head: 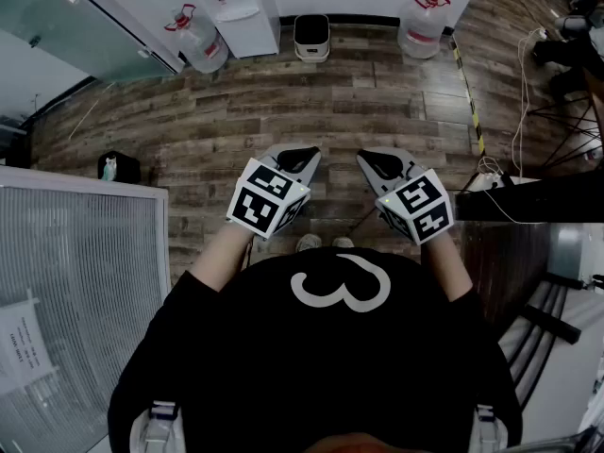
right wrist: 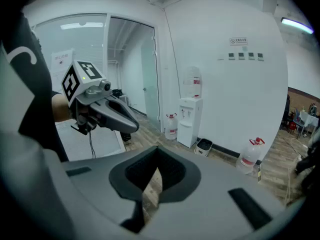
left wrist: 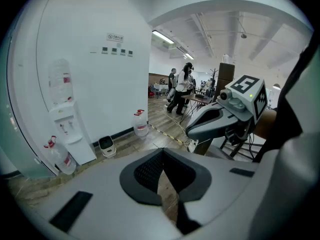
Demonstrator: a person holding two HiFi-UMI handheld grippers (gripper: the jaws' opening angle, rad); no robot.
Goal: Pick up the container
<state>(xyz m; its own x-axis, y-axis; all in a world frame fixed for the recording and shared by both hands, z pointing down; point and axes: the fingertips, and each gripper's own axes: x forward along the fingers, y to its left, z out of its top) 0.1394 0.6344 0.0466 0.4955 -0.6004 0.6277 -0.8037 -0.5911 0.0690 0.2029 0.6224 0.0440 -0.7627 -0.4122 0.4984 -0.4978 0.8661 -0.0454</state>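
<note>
The left gripper (head: 300, 155) and right gripper (head: 376, 162) are hanging mid-frame, jaws pressed together on nothing, likely because no container is standing within reach yet.

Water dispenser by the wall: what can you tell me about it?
The water dispenser is a white upright cabinet on the wood floor, backed against the white wall. A clear bottle with a red label sits upended on top; its front has a tap recess. A water jug stands at one side, a small white bin at the other.
</note>
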